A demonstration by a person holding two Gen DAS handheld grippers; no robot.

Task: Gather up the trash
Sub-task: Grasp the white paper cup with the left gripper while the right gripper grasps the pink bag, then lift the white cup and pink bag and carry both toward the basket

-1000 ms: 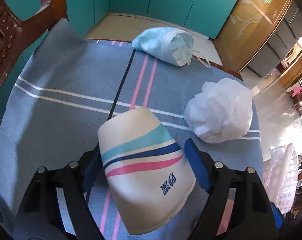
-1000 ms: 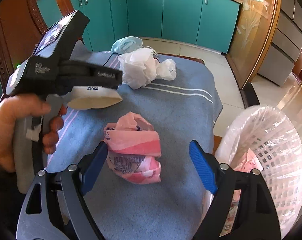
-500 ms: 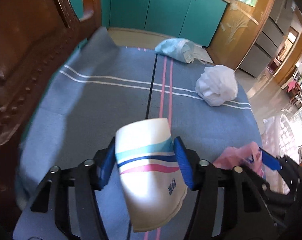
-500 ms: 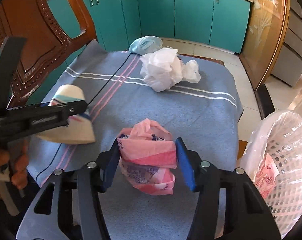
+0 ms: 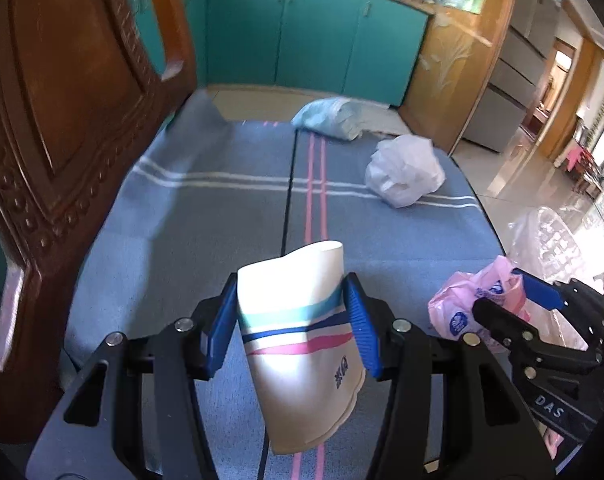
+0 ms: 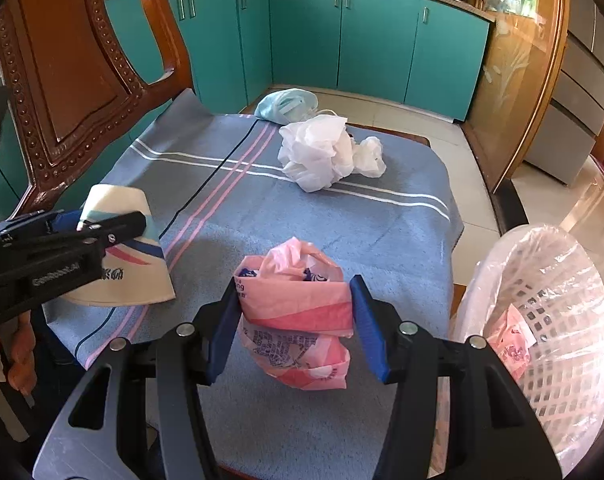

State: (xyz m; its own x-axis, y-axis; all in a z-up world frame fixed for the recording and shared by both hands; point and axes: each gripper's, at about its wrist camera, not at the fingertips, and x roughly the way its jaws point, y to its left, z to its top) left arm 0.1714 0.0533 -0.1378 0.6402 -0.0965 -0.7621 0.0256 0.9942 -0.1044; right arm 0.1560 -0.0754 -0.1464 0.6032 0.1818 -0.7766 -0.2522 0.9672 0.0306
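Note:
A squashed paper cup (image 5: 302,344) with teal, navy and pink stripes hangs above the blue striped cloth (image 5: 206,240), and my left gripper (image 5: 290,292) is shut on it. The right wrist view shows that cup (image 6: 134,284) at the left. My right gripper (image 6: 294,292) is shut on a crumpled pink plastic bag (image 6: 298,312) resting on the cloth (image 6: 341,220). The left wrist view has that bag (image 5: 461,300) at the right with the right gripper (image 5: 513,292) around it. A white crumpled bag (image 6: 317,152) and a pale blue face mask (image 6: 286,102) lie at the far end.
A white lattice bin (image 6: 541,280) lined with clear plastic stands to the right below the table edge, with pink wrapping inside. A carved wooden chair back (image 6: 74,80) rises along the left. Teal cabinets (image 6: 341,40) line the far wall. A person's hand (image 6: 18,356) grips the left tool.
Both grippers closed from wide open: the left one onto the paper cup, the right one onto the pink bag. The left gripper then drew back and up with the cup.

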